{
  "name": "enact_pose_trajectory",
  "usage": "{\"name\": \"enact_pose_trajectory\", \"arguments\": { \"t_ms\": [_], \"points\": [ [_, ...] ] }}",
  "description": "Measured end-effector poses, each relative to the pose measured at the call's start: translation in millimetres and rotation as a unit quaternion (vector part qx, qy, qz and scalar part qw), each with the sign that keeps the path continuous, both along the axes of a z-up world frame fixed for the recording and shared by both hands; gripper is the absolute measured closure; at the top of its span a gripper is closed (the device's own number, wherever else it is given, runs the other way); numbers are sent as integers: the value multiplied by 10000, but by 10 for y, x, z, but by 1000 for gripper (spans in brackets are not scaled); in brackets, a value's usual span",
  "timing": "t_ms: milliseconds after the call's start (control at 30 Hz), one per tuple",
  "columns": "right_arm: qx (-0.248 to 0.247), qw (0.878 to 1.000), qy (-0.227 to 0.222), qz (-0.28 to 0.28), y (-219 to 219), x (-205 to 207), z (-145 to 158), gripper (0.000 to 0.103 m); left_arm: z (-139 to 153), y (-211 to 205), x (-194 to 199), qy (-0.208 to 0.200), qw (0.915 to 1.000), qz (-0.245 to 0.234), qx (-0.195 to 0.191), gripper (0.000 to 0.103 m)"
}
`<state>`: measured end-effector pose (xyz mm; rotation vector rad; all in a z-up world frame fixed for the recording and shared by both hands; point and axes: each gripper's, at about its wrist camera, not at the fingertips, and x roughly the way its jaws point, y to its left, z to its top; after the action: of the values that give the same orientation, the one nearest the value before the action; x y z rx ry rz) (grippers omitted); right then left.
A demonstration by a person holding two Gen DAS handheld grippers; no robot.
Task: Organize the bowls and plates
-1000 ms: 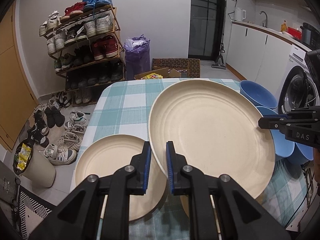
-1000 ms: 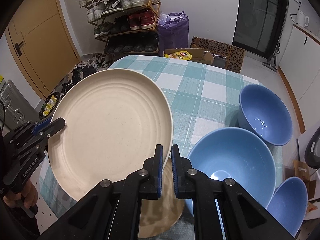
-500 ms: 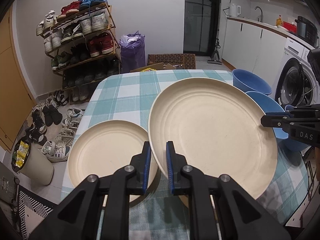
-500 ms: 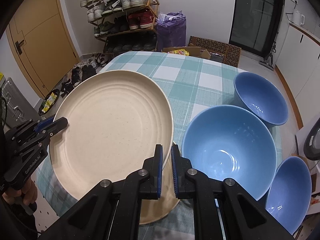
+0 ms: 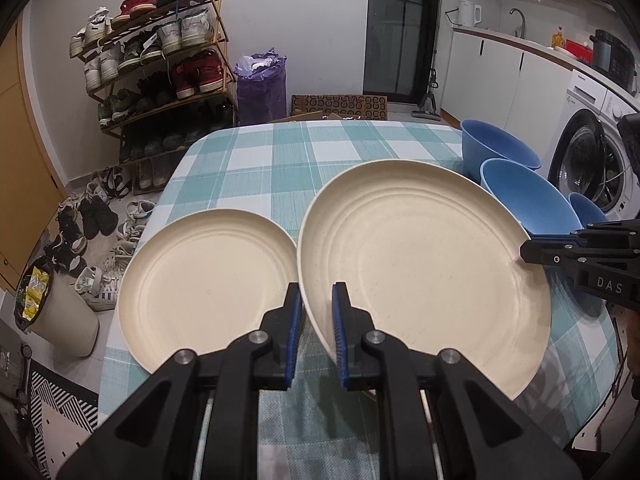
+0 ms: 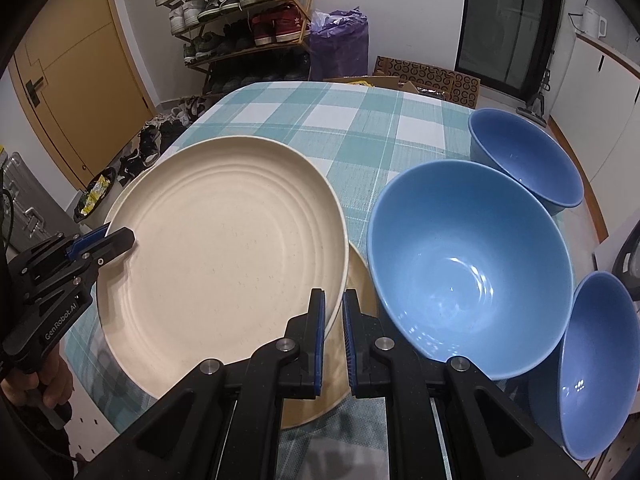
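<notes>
1. Sunk lower toward the surface (image 5: 320, 152) over the last second: large cream plate (image 5: 420, 264), carried level-ish between both tongs, with more of the smaller plate at the surface's left edge come into view.
2. Left tongs (image 5: 316, 316) clamped on its near-left rim; right tongs (image 6: 332, 320) clamped on the opposite rim.
3. Directly beneath its right portion: another cream plate (image 6: 356, 320), partly hidden, resting near the surface's near edge. Probably the stacking target.
4. Second cream plate (image 5: 208, 280) beside it, empty.
5. Along the right edge: three blue bowls (image 6: 468, 268), all empty, unstacked.
</notes>
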<state>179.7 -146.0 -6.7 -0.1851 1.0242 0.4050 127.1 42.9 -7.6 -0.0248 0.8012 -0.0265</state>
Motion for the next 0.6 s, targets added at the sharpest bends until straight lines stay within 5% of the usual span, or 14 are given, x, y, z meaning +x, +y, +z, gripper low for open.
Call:
{"name": "enact_pose_trajectory", "arguments": {
  "t_ms": [600],
  "points": [
    [-191,9997,-34,-122,-132,-114,-226,94,-239,-175,34,163,9996,-122,217,91]
  ]
}}
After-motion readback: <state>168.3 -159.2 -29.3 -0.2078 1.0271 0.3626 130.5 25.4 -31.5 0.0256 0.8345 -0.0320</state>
